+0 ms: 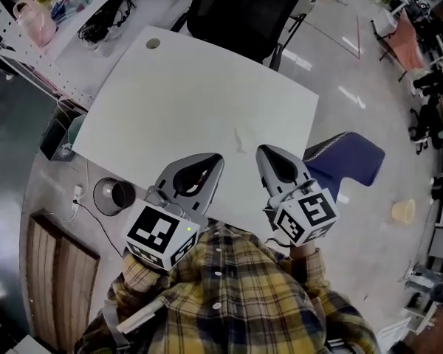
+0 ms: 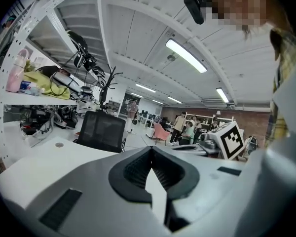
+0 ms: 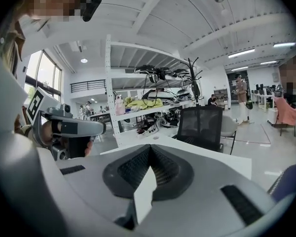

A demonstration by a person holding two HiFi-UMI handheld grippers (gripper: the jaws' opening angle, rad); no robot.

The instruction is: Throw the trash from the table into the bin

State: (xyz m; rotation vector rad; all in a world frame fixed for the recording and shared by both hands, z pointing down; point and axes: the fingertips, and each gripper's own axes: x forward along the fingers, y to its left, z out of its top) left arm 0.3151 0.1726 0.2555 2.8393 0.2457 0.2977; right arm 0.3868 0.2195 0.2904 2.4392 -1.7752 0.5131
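Note:
The white table [image 1: 199, 102] carries only one faint, small pale scrap or mark [image 1: 240, 141] near its front edge; I cannot tell which. A round black bin [image 1: 112, 195] stands on the floor off the table's left front corner. My left gripper [image 1: 216, 158] and right gripper [image 1: 263, 152] are held side by side close to my chest, tips over the table's near edge, either side of the scrap. In the left gripper view, the left gripper [image 2: 151, 151] has its jaws shut with nothing between them. The right gripper [image 3: 149, 149] is likewise shut and holds nothing.
A black office chair [image 1: 244, 13] is at the table's far side and a blue chair [image 1: 347, 161] at its right front corner. White shelving [image 1: 29, 43] with clutter runs along the left. A power strip [image 1: 77, 195] lies beside the bin. People stand far off in the room [image 2: 180, 125].

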